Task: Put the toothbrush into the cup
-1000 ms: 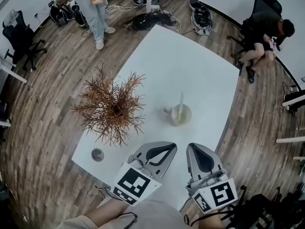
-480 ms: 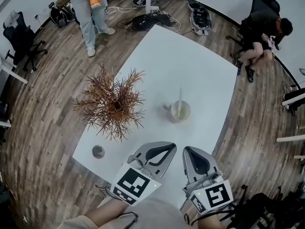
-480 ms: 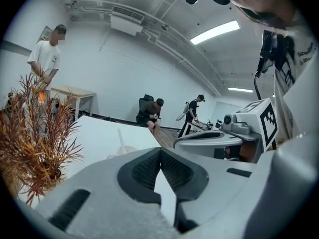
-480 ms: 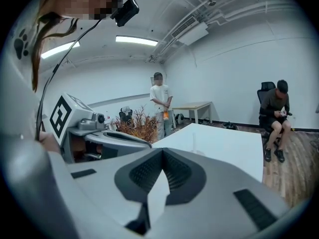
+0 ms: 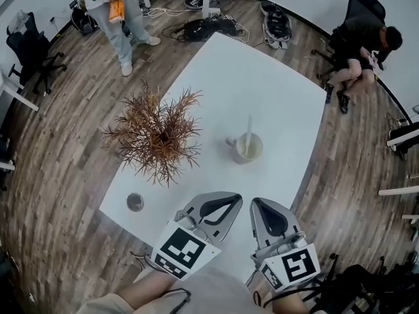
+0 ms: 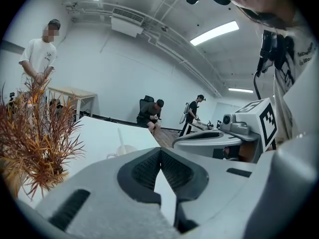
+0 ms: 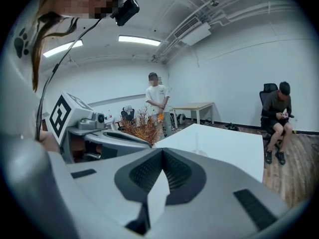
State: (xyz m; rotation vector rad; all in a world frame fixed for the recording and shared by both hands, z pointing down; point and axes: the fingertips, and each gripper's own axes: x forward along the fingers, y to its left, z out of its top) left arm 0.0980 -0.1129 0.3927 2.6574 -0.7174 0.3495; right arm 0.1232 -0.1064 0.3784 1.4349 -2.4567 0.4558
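Bench: the white rectangular bench (image 5: pixel 262 84) lies ahead of you, turned at an angle over the wood-plank floor (image 5: pixel 59 169).
Plant: a dried rust-brown bushy plant (image 5: pixel 159 136) stands at the bench's left edge, well apart from the cup.
Left claw: your left claw (image 5: pixel 236 200) hovers over the bench's near edge. Its ribbed dark pads are pressed together at the tips, with nothing between them.
Right claw: your right claw (image 5: pixel 256 203) hangs just beside the left one, also over the near edge. Its pads meet at the tips and it pinches nothing.
Cup: the pale cream cup (image 5: pixel 249 149) sits upright on the bench beyond both claws, nearer the near edge than the far one. Its handle points towards the plant.
Toothbrush: the white slim toothbrush (image 5: pixel 248 127) is already in the cup, standing nearly upright, with its upper end well above the rim.
Small item: a small round grey metal piece (image 5: pixel 135 202) lies by the bench's near left corner; you cannot tell what it is.
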